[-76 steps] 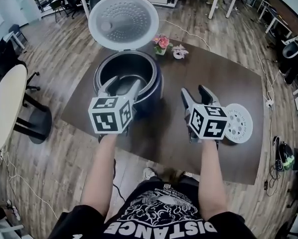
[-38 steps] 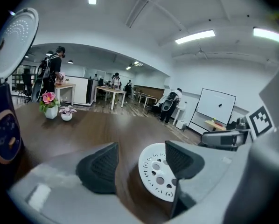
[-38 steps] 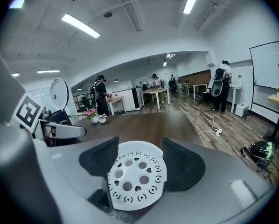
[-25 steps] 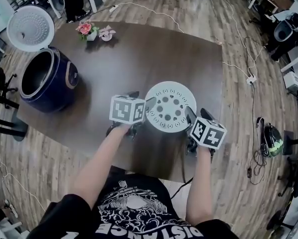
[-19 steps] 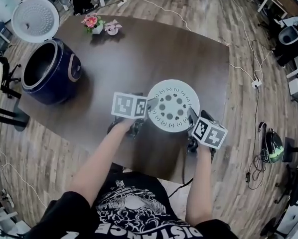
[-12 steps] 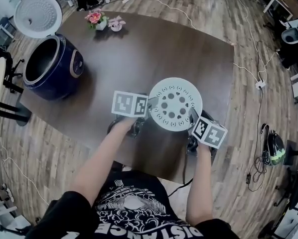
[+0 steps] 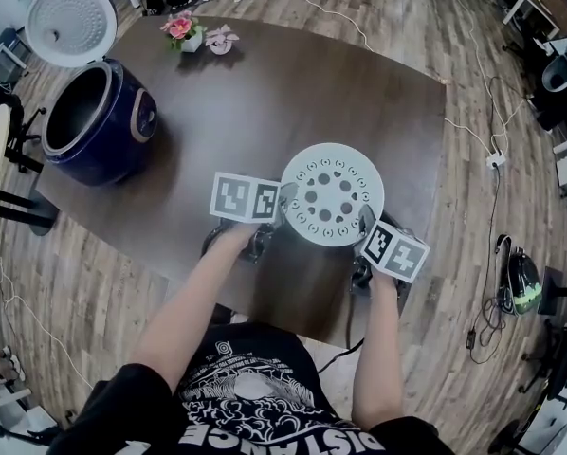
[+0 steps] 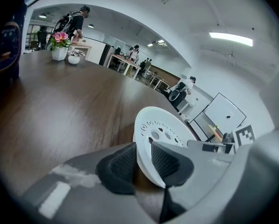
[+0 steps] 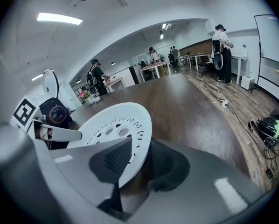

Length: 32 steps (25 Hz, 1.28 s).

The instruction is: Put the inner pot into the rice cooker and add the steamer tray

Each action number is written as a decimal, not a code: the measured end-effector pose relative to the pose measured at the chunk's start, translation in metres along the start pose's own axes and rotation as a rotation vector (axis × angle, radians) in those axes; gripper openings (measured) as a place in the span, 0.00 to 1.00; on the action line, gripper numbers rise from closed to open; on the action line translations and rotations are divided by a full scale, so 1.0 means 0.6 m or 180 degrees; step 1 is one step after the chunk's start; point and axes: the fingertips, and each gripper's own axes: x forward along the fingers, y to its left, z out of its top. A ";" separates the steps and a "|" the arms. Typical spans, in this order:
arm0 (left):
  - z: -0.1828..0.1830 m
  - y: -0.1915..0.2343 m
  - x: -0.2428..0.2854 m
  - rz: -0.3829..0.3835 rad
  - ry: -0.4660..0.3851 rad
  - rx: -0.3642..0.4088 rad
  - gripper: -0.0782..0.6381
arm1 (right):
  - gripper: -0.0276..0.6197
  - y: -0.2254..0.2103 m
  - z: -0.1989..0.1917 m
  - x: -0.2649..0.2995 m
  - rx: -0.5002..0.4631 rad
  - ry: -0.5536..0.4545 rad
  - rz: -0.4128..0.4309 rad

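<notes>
Dark brown wood makes up the table (image 7: 293, 93), set on a plank floor with cables trailing off at 1 and 3 o'clock. Its near edge runs just behind the two marker cubes, so the work sits close to that edge, around 5 o'clock on the top. At 10 o'clock, hard by the left edge, stands the navy rice cooker (image 7: 99, 121) with its lid (image 7: 72, 10) thrown back. A small pot of pink flowers (image 7: 179, 28) sits at 11 o'clock by the far edge. Between cooker and grippers the wood is bare, as is the whole far-right half.

The steamer tray (image 7: 333, 194) is a white round disc with a shallow rim, a ring of small slots near the edge and larger round holes toward the middle. The left gripper (image 7: 282, 197) is clenched on its rim at 9 o'clock and the right gripper (image 7: 364, 221) on its rim at 4 o'clock. Both pairs of jaws have just been closing, and each gripper view shows ribbed pads pressed on either face of the rim. Whether the tray is clear of the wood I cannot tell.
</notes>
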 end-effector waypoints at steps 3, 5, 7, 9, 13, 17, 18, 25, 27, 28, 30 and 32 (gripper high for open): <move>-0.001 -0.001 -0.004 -0.0006 -0.0012 -0.0006 0.26 | 0.21 0.002 -0.002 -0.002 -0.0004 0.0015 0.0006; 0.002 -0.001 -0.009 -0.0027 -0.0044 -0.0022 0.25 | 0.20 0.004 0.000 -0.003 -0.0021 0.0006 -0.0003; 0.008 0.000 -0.016 -0.0048 -0.0091 -0.0024 0.25 | 0.20 0.010 0.007 -0.003 -0.0049 -0.0021 -0.0003; 0.015 0.004 -0.027 -0.0058 -0.0151 -0.0041 0.25 | 0.19 0.022 0.018 -0.004 -0.0089 -0.0056 0.0018; 0.034 0.021 -0.056 -0.0023 -0.0285 -0.0084 0.24 | 0.19 0.060 0.043 -0.004 -0.0212 -0.0128 0.0095; 0.054 0.043 -0.093 0.0017 -0.0457 -0.0142 0.24 | 0.19 0.104 0.061 0.002 -0.0336 -0.0181 0.0187; 0.058 0.050 -0.103 0.0030 -0.0502 -0.0155 0.24 | 0.19 0.117 0.065 0.004 -0.0364 -0.0193 0.0221; 0.091 0.097 -0.177 0.0153 -0.0767 -0.0232 0.23 | 0.18 0.210 0.100 0.016 -0.0591 -0.0299 0.0434; 0.098 0.110 -0.198 0.0186 -0.0829 -0.0249 0.23 | 0.18 0.238 0.108 0.018 -0.0647 -0.0325 0.0504; 0.102 0.116 -0.208 0.0201 -0.0865 -0.0254 0.23 | 0.18 0.252 0.112 0.019 -0.0670 -0.0342 0.0545; 0.112 0.128 -0.232 0.0241 -0.0943 -0.0257 0.23 | 0.18 0.279 0.122 0.020 -0.0728 -0.0372 0.0602; 0.119 0.140 -0.255 0.0292 -0.1014 -0.0257 0.23 | 0.18 0.305 0.129 0.021 -0.0800 -0.0387 0.0641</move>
